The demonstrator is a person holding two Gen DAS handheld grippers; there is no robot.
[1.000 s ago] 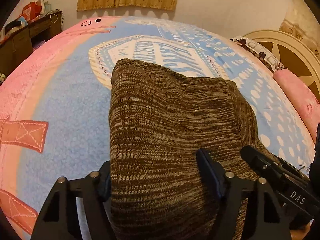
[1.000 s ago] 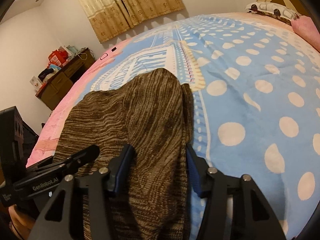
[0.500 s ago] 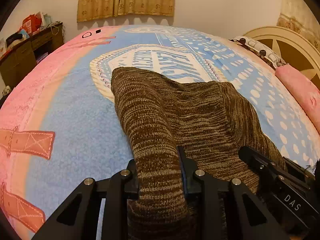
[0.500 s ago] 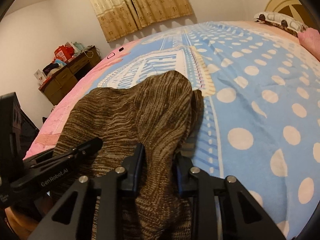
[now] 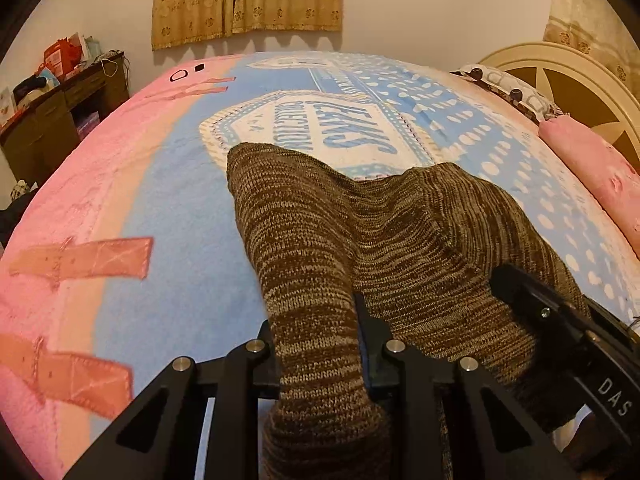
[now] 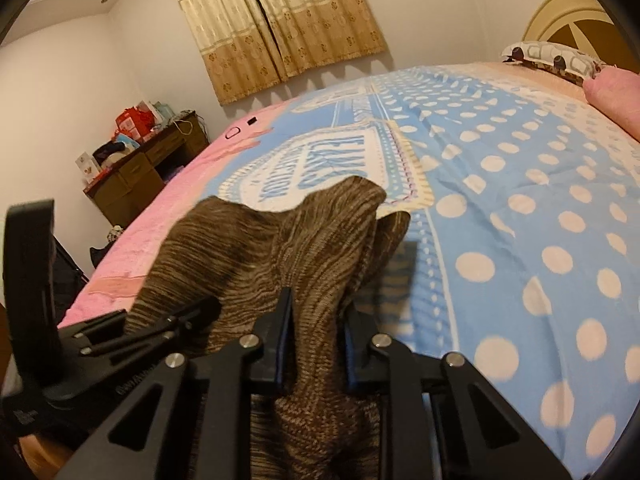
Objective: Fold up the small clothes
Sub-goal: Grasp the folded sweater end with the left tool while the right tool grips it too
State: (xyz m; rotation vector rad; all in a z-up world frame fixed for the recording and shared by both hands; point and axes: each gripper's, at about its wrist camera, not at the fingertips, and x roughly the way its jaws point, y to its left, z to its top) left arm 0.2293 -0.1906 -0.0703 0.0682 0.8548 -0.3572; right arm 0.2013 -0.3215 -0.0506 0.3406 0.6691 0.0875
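A brown knitted garment [image 5: 420, 240] lies on the blue and pink blanket [image 5: 180, 240] of a bed, its near edge bunched and raised. My left gripper [image 5: 316, 320] pinches a ridge of the knit at the garment's left near side; its jaws are still closing on the fabric. In the right wrist view the same garment [image 6: 240, 248] rises in a fold between the fingers of my right gripper [image 6: 316, 312], whose jaws are also closing with their pads on the cloth. The far part of the garment rests on the blanket.
A dark wooden desk [image 5: 52, 120] with clutter stands left of the bed. A pink pillow [image 5: 592, 176] and a patterned pillow [image 5: 508, 88] lie by the cream headboard [image 5: 560, 76]. Curtains [image 6: 280, 28] hang on the far wall. Dotted blanket [image 6: 520, 220] spreads to the right.
Both grippers went from wide around the garment's near edge to pinched on folds of it. Both rose a little, pulling the near edge up into ridges.
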